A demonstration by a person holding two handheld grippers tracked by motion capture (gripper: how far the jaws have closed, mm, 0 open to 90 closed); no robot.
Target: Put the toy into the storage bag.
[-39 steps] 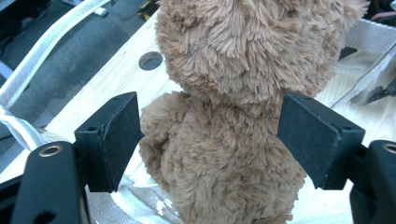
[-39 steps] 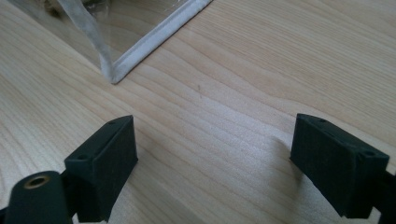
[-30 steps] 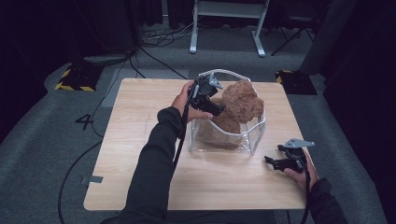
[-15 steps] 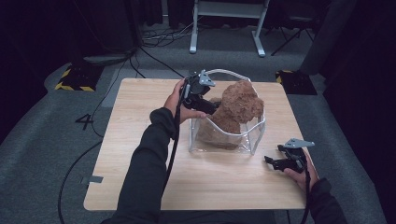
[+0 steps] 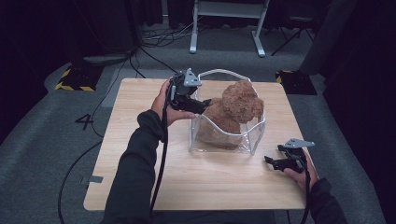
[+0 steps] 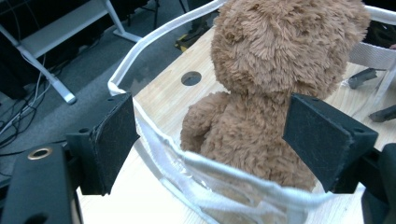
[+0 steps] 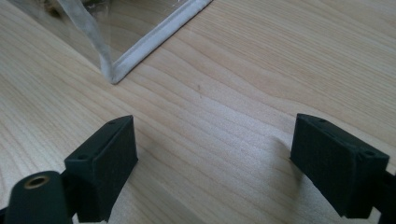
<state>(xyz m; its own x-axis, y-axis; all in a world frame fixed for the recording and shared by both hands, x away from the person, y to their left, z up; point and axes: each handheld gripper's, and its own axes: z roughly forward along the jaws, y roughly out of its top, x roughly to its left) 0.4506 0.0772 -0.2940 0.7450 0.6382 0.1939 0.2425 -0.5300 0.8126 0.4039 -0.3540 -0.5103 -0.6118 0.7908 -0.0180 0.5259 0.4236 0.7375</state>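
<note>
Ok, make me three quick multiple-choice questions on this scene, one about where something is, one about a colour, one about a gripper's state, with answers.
1. Where is the teddy bear?
A. inside the clear bag
B. on the floor
C. in the right gripper

2. What colour is the bear?
A. white
B. brown
C. blue

3. How do the left gripper jaws stand?
A. open
B. clamped on the table
C. shut on a cable

Answers: 1 A, the bag's walls surround it; 2 B, its fur is brown; 3 A, the pads stand apart, gripping nothing.

Dark room, grey carpet floor (image 5: 56,140), white table frame (image 5: 224,18), wooden table (image 5: 140,121).
</note>
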